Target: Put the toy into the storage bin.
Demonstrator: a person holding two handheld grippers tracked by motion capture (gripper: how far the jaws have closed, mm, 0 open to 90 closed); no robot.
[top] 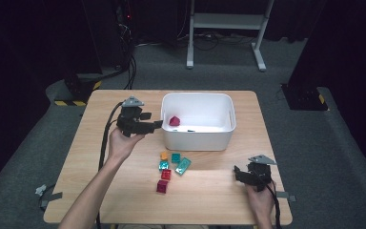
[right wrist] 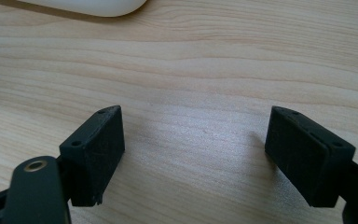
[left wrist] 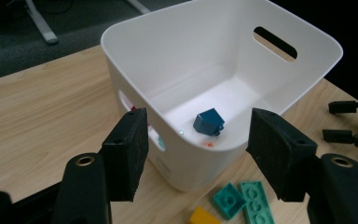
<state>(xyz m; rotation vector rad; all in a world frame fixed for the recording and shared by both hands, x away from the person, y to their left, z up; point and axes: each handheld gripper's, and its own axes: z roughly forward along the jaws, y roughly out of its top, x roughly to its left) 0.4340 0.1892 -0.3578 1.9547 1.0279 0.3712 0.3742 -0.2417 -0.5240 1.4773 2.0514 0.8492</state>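
Nearest to me, the right hand-held gripper [top: 240, 172] rests low on the wooden surface [top: 209, 195] at the person's right, its jaws spread wide over bare wood with nothing between them. A little further in, the loose building bricks lie in a small cluster just in front of the tub: a red brick [top: 162, 186] closest, another red brick [top: 166, 173] behind it, then a teal plate [top: 183, 165], a small teal brick [top: 176, 157] and an orange brick [top: 164, 155]. They look like hard moulded plastic, light and stiff, with glossy sides that could slip, so I would judge the safest hold is across two flat opposite walls, low on the body, rather than over the studs. The thin plate sits almost flush with the wood and probably needs pinching by its long edges.

Beyond them stands the white tub [top: 198, 140], near the far middle of the surface. A blue brick [left wrist: 208, 122] lies on its floor, and a dark red piece [top: 174, 121] is inside as well. The left hand-held gripper [top: 155, 125] hangs at the tub's left rim, jaws parted and empty, so it looks as though sorting the bricks into the tub is under way, with five still outside.
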